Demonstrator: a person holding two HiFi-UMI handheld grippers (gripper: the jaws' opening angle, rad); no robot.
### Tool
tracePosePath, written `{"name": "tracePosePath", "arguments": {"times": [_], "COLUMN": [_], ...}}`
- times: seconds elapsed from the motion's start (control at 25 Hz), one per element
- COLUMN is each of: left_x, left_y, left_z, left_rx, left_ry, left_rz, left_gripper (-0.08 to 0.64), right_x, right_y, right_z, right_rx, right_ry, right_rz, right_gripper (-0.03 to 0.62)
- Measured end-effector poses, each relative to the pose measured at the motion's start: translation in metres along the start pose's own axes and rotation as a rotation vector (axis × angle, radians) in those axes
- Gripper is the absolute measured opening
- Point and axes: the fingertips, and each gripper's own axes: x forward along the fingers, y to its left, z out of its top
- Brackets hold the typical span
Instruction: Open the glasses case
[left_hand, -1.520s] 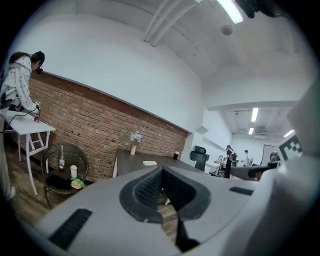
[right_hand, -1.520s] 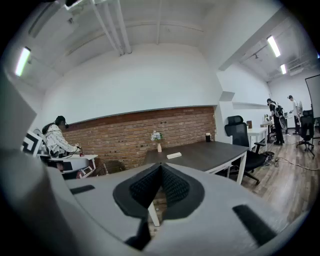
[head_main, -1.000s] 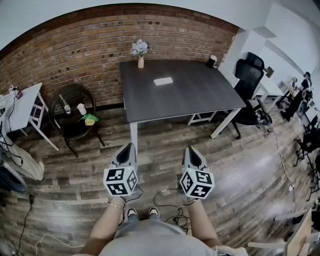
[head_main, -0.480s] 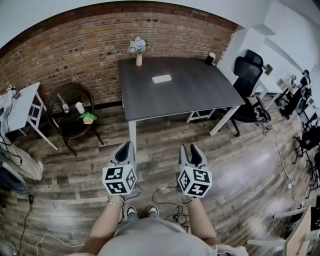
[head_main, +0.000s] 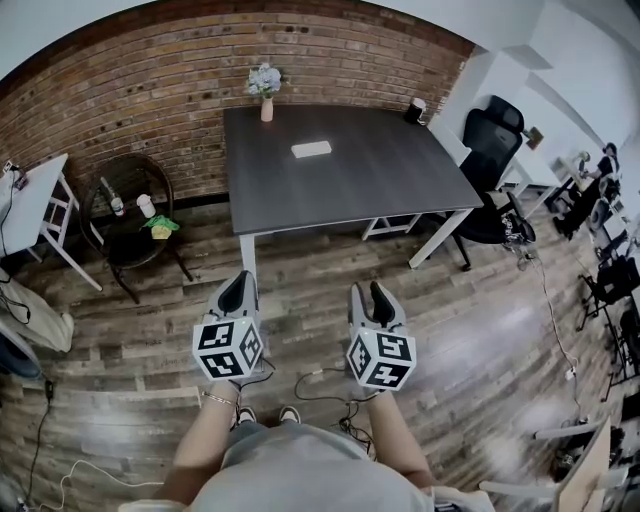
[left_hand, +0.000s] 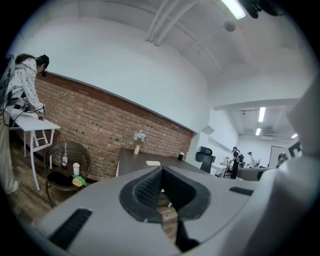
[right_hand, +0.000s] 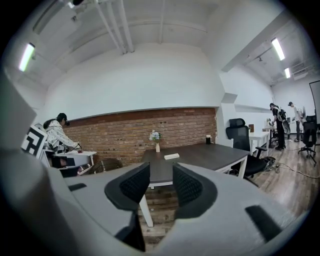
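Closing in on the dark table (head_main: 400, 180) looks like the step in hand: both tools hang over the wood floor (head_main: 480, 340), well short of it. The left gripper (head_main: 238, 285) has its jaws pressed together on nothing; the right gripper (head_main: 365, 292) has its jaws spread and empty. Doing this well likely means reaching the near edge first, then coming in low, one tool steadying the base and the other working the lid seam. The white glasses case (head_main: 311, 149) lies flat mid-table, its contents unseen. At the far edge a vase (head_main: 266, 108) holds pale flowers (head_main: 264, 78); what the dark cup (head_main: 415, 110) holds cannot be told.
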Motion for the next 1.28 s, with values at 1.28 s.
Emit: {"name": "tracePosePath", "arguments": {"times": [1.28], "left_x": [0.283], "left_y": [0.057], "left_z": [0.061], "left_rx": [0.032], "left_ry": [0.0], "left_rz": [-0.089], "left_gripper": [-0.002], "right_x": [0.265], "right_y": [-0.047], "right_z": [0.054], "right_rx": [-0.024], "right_ry": [0.035], "right_rz": [-0.068], "right_gripper": [0.13]}}
